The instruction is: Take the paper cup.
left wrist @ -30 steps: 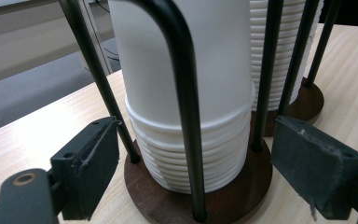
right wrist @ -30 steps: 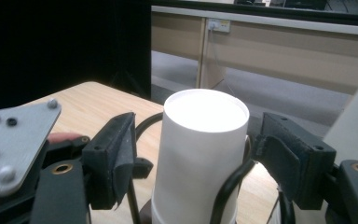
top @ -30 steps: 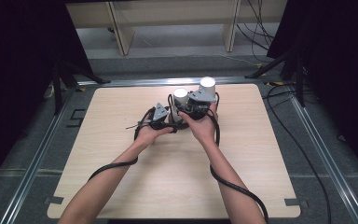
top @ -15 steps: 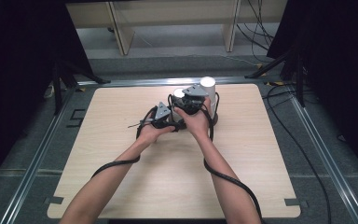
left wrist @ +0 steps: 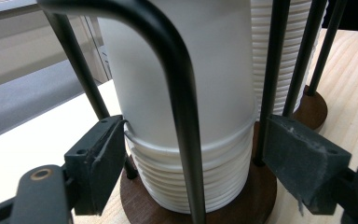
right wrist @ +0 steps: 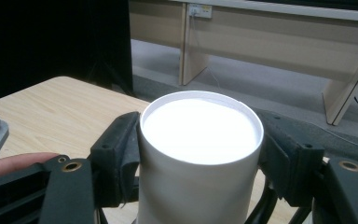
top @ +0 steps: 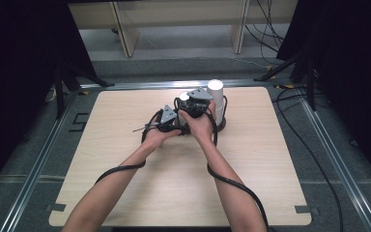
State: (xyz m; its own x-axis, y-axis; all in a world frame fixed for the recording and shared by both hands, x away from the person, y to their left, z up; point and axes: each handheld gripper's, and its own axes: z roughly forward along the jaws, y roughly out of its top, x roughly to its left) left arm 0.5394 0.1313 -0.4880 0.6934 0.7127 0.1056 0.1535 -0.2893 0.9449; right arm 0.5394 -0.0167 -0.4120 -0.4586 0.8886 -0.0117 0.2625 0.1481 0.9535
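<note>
High view: both hands meeting near middle of pale wooden table (top: 125,159). Left gripper (top: 166,121) and right gripper (top: 193,102) crowding round black wire cup rack (top: 220,123).

Left gripper view: spread jaws sitting either side of white paper cup stack (left wrist: 191,154) on round brown wooden base (left wrist: 256,196), left pad touching rim.

Right gripper view: jaws squeezing upside-down white paper cup (right wrist: 200,154), top one.

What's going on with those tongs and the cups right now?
Right tongs shut on top cup. Left tongs open astride the stack. Black rack rod in front.
</note>
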